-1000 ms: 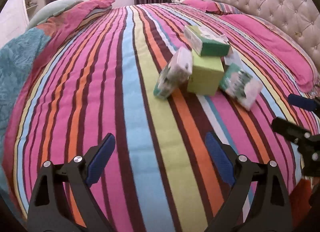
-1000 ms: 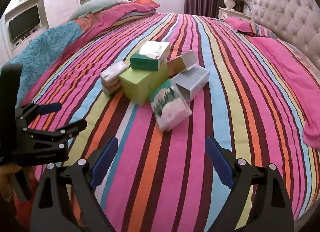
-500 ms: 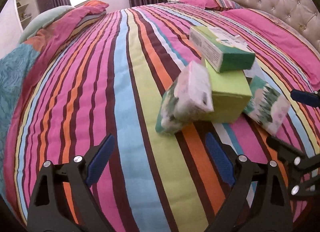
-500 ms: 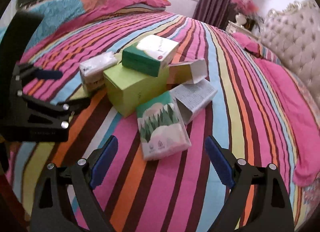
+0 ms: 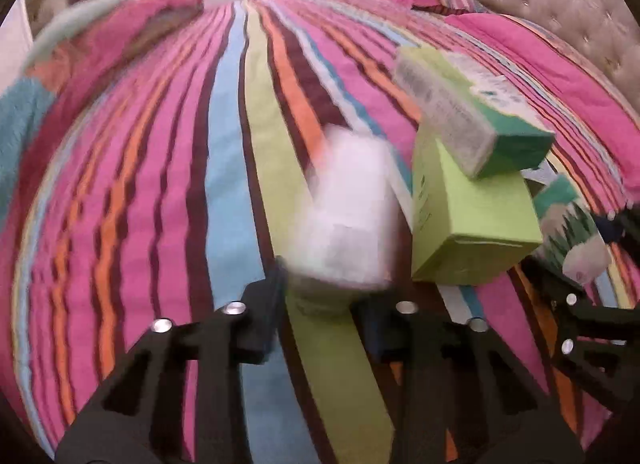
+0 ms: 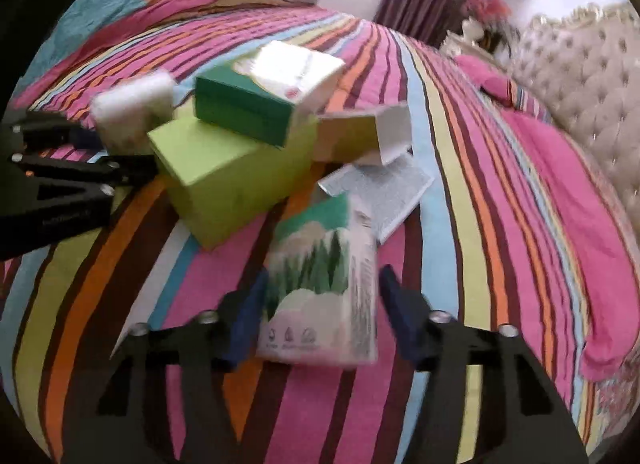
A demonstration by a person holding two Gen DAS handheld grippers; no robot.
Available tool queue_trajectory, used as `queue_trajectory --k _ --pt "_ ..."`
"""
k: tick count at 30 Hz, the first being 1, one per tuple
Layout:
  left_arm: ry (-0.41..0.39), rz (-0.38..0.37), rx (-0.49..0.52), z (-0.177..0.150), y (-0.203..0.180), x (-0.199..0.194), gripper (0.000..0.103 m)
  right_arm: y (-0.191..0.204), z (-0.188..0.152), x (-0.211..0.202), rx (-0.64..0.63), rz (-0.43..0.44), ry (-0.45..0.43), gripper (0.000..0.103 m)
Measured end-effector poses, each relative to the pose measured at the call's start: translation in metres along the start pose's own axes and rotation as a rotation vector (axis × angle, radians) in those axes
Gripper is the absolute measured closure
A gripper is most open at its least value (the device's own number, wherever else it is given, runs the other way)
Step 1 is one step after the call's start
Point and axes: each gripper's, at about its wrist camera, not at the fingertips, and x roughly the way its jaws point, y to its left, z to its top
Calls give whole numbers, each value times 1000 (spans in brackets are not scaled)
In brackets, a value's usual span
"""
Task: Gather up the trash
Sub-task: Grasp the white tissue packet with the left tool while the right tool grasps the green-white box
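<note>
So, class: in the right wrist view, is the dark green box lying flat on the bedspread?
No: the dark green box rests tilted on top of the lime green box, off the bedspread.

Multicolour striped bedspread [image 6: 460, 184], lime-green box [image 6: 224, 180], dark-green-and-white box [image 6: 248, 104], forest-print packet [image 6: 320, 288]

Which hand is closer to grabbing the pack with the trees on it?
Right. The right gripper already has the tree pack between its open fingers. The left gripper is closing around the white pack on the other side of the lime box.
</note>
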Motion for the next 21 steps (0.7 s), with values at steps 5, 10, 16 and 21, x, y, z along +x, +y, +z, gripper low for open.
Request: queue_trajectory --k 5,10,16,21 --pt "-4 -38 -62 -8 12 -3 76 -14 -9 -4 101 71 23 68" --pt "-25 -89 -147 -18 24 -19 76 -35 -18 -10 283 198 43 76" --pt "-26 -87 -139 -25 20 -30 76 -41 -25 -19 348 260 47 79" --pt "-29 -113 -151 -16 24 -29 76 -42 -28 -20 353 250 56 79"
